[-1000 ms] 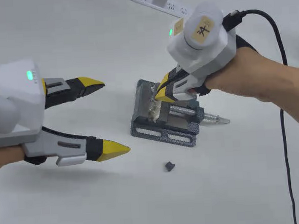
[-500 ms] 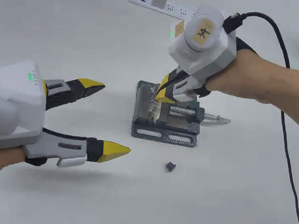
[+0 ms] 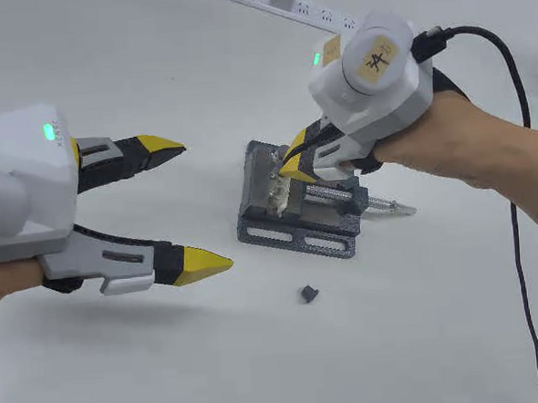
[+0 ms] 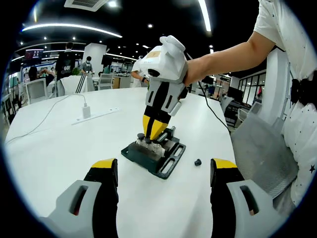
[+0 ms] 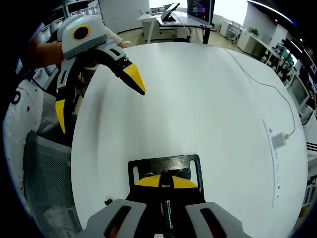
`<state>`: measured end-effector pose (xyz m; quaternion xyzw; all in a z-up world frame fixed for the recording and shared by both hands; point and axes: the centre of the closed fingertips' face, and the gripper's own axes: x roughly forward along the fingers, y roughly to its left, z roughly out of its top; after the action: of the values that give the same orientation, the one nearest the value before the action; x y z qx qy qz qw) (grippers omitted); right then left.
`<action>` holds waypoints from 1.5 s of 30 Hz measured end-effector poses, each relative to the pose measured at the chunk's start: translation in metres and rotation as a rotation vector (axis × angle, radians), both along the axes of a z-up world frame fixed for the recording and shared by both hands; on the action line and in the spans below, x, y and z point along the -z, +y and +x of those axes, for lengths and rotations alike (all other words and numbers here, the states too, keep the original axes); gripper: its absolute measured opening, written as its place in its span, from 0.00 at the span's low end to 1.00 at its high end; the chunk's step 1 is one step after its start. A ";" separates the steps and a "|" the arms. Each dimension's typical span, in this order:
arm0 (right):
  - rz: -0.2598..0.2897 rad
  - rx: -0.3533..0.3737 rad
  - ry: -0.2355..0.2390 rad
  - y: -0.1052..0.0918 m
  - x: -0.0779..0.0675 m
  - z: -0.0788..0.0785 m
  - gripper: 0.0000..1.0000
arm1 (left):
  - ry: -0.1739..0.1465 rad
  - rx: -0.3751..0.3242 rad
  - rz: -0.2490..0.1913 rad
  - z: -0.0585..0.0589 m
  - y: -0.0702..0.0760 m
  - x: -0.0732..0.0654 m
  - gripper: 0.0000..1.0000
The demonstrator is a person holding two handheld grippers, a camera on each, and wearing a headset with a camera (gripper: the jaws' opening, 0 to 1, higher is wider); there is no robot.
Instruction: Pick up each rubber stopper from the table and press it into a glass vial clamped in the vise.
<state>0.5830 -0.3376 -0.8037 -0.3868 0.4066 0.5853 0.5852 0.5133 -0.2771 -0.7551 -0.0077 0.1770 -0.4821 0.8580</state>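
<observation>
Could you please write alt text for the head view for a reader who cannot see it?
The right yellow-tipped tongs, tips together, hang over glass vials clamped in a dark metal vise on a white table. The left tongs hover open at the left, and a small black rubber stopper lies near the vise.

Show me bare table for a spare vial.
Widest free patch: the white table between the power strip and the vise. Also free: the near edge below the loose stopper. Crowded: at the vise, under the right claw, and beside the open left claw.
</observation>
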 end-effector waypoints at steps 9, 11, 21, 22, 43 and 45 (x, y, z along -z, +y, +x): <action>0.019 0.015 -0.009 0.000 -0.001 0.002 0.03 | -0.004 0.005 0.004 -0.001 -0.001 -0.003 0.75; 0.021 0.021 -0.011 -0.001 -0.002 0.003 0.04 | -0.004 0.005 0.005 -0.002 0.000 -0.003 0.75; 0.058 0.047 -0.030 -0.005 -0.018 0.002 0.07 | -0.006 0.024 0.020 -0.005 -0.002 -0.005 0.75; 0.063 0.052 -0.030 -0.007 -0.019 0.001 0.08 | -0.007 0.028 0.023 -0.005 -0.002 -0.005 0.75; 0.188 0.203 -0.050 -0.056 -0.040 -0.028 0.32 | -0.032 0.114 0.127 -0.011 -0.010 -0.007 0.71; 0.196 0.219 -0.047 -0.062 -0.041 -0.035 0.34 | -0.036 0.128 0.143 -0.012 -0.012 -0.007 0.70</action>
<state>0.5484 -0.3998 -0.7626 -0.2948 0.3735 0.5457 0.6898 0.5013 -0.2887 -0.7478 0.0738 0.1956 -0.5221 0.8269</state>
